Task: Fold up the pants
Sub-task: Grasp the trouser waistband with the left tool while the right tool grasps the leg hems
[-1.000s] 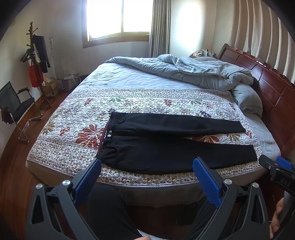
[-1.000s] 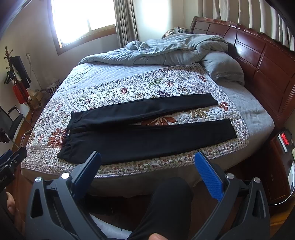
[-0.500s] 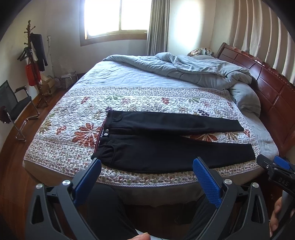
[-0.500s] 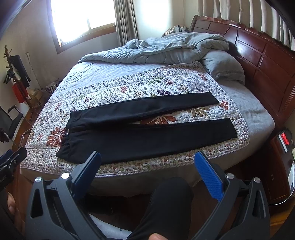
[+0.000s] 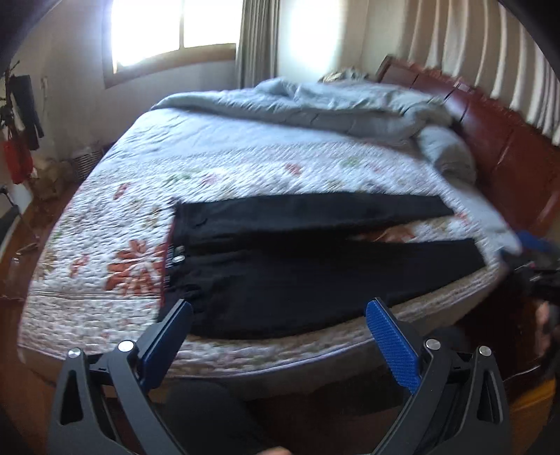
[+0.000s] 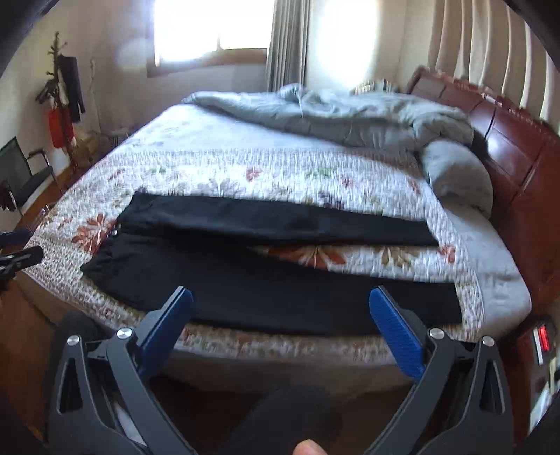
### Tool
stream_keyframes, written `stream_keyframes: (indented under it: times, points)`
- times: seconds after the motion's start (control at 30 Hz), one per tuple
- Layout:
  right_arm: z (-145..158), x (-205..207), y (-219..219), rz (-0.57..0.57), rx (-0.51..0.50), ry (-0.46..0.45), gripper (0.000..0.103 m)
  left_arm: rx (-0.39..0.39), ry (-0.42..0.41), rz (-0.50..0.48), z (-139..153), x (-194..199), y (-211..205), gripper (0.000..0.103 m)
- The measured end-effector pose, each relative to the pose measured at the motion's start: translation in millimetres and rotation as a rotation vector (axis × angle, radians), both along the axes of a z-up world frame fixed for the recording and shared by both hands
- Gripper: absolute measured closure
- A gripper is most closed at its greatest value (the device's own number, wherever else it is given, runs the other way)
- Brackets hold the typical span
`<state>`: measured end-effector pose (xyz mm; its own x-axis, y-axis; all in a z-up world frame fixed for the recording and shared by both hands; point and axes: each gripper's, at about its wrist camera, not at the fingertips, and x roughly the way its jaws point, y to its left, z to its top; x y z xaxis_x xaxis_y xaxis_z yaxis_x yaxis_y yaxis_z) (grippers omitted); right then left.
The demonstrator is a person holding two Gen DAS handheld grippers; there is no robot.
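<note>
Sunlit bedroom: black pants (image 5: 315, 266) lie flat, legs apart, on the floral quilt (image 5: 105, 245) ahead of both my grippers. My left gripper (image 5: 278, 320) and right gripper (image 6: 280, 308) hang wide, empty, short of the bed's near edge.

Daylight poured through a window (image 5: 175, 31) at the far wall, blown out to pure white in both views, with a soft lens flare beside it in the right wrist view. Motion blur smeared the quilt (image 6: 280, 175) pattern and the black pants (image 5: 315, 266). Fisheye distortion bent the headboard (image 6: 518, 140) and curtains (image 5: 455, 52); corners fell to black vignette. The floor below the bed lay in deep shadow.
</note>
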<state>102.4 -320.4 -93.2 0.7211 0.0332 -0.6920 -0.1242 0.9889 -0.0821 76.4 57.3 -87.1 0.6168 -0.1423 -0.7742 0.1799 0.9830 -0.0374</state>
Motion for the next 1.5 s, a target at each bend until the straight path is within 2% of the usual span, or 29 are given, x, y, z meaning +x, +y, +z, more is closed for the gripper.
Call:
stream_keyframes:
  times: [0.03, 0.1, 0.2, 0.3, 0.4, 0.47, 0.57, 0.67, 0.77, 0.8, 0.9, 0.97, 1.03, 1.1, 1.13, 1.17, 1.23, 1.3, 1.37, 1.43, 1.5]
  points:
    - [-3.1, 5.4, -3.0, -0.002, -0.01, -0.002, 0.003, 0.024, 0.013, 0.017, -7.6, 11.8, 12.6, 0.004]
    - [-23.1, 31.2, -14.0, 0.01, 0.024, 0.103, 0.003, 0.013, 0.057, 0.044, -22.6, 36.8, 37.1, 0.004]
    - [-48.0, 58.4, -35.0, 0.023, 0.116, 0.207, 0.003, -0.071, 0.139, 0.111, -48.5, 87.4, 87.0, 0.004]
    - [-63.4, 81.8, -45.0, 0.027, 0.149, 0.257, 0.003, -0.144, 0.154, 0.155, -62.9, 125.2, 127.7, 0.004]
    - [-75.5, 105.8, -53.9, 0.043, 0.203, 0.303, 0.003, -0.258, 0.171, 0.206, -83.4, 185.0, 167.2, 0.004]
    - [-84.5, 124.4, -57.1, 0.057, 0.226, 0.332, 0.003, -0.304, 0.177, 0.225, -96.7, 217.6, 183.8, 0.004]
    - [-93.6, 149.6, -58.3, 0.087, 0.251, 0.362, 0.003, -0.333, 0.305, 0.209, -131.4, 283.7, 202.8, 0.004]
    - [-105.1, 172.3, -57.6, 0.117, 0.267, 0.394, 0.003, -0.33, 0.326, 0.194, -160.2, 337.8, 213.0, 0.004]
    - [-114.6, 197.3, -58.2, 0.164, 0.292, 0.422, 0.003, -0.42, 0.364, 0.137, -190.6, 382.4, 217.2, 0.004]
    - [-117.8, 207.4, -60.3, 0.187, 0.308, 0.434, 0.003, -0.418, 0.375, 0.12, -199.8, 394.7, 216.1, 0.004]
    - [-124.8, 228.7, -72.9, 0.198, 0.334, 0.462, 0.003, -0.421, 0.429, 0.077, -222.7, 416.7, 205.9, 0.005]
    - [-128.0, 243.7, -90.3, 0.21, 0.363, 0.477, 0.003, -0.414, 0.476, 0.05, -240.0, 425.0, 198.6, 0.011]
    - [-128.6, 257.1, -111.2, 0.219, 0.402, 0.494, 0.003, -0.382, 0.482, 0.015, -246.2, 427.2, 190.7, 0.013]
    - [-127.3, 277.2, -147.7, 0.202, 0.445, 0.507, 0.003, -0.379, 0.481, -0.011, -246.3, 427.8, 188.9, 0.02]
    - [-127.0, 286.2, -164.7, 0.189, 0.461, 0.509, 0.003, -0.377, 0.488, -0.016, -246.2, 428.0, 188.7, 0.029]
    - [-126.5, 296.4, -185.3, 0.165, 0.477, 0.508, 0.003, -0.376, 0.495, -0.024, -245.7, 427.1, 189.0, 0.043]
    - [-125.5, 322.0, -237.9, 0.084, 0.507, 0.499, 0.003, -0.348, 0.509, -0.034, -246.7, 430.1, 185.3, 0.052]
    - [-129.0, 348.2, -289.4, 0.003, 0.52, 0.505, 0.003, -0.332, 0.513, -0.043, -248.3, 430.9, 184.6, 0.053]
    - [-139.4, 375.7, -339.1, -0.091, 0.484, 0.515, 0.003, -0.334, 0.52, -0.036, -251.2, 432.5, 184.8, 0.053]
    - [-153.0, 395.3, -370.2, -0.143, 0.471, 0.534, 0.003, -0.34, 0.53, -0.016, -255.4, 436.6, 183.6, 0.052]
    - [-171.7, 415.1, -395.9, -0.179, 0.453, 0.561, 0.003, -0.346, 0.533, -0.006, -257.1, 437.6, 183.7, 0.044]
